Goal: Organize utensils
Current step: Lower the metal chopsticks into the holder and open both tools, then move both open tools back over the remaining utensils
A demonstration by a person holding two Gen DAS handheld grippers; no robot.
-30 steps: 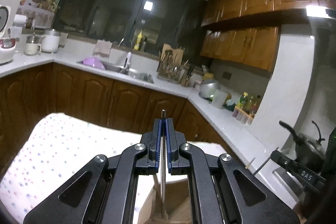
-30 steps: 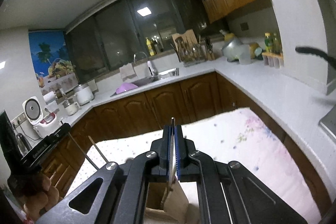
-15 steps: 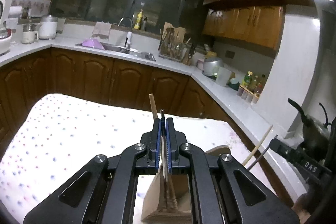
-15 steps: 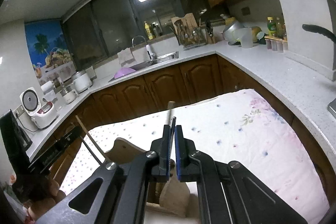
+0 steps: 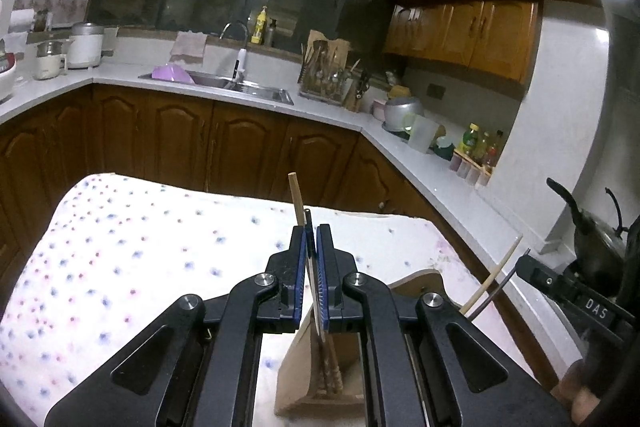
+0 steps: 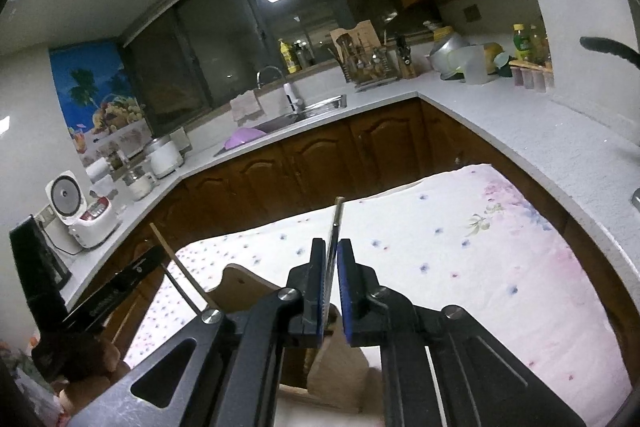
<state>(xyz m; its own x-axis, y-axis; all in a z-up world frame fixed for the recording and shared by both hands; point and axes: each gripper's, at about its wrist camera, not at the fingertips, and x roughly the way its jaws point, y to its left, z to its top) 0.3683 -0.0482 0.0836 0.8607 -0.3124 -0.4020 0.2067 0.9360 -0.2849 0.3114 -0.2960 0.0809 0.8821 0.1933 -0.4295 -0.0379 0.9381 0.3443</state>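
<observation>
A wooden utensil holder [image 5: 316, 383] stands on the dotted tablecloth [image 5: 140, 259]; it also shows in the right wrist view [image 6: 336, 371]. My left gripper [image 5: 311, 241] stands over it with the jaws slightly apart around a thin metal utensil [image 5: 309, 227] and a wooden chopstick [image 5: 297, 199], whose lower ends sit in the holder. My right gripper [image 6: 331, 255] stands over the holder too, its jaws a little apart around a metal utensil handle [image 6: 337, 215]. Each gripper appears in the other's view with sticks beside it.
The cloth-covered table [image 6: 500, 267] lies in front of dark wooden cabinets [image 5: 192, 143]. A white counter [image 5: 420, 163] runs behind with a sink [image 5: 240, 89], a utensil rack [image 5: 324, 75], a rice cooker [image 6: 80, 203] and a kettle [image 5: 592, 235].
Both grippers tilted down towards the table, bringing the holder into view. The jaws of both, shut a second ago, have parted slightly around the utensils, which now stand in the holder.
</observation>
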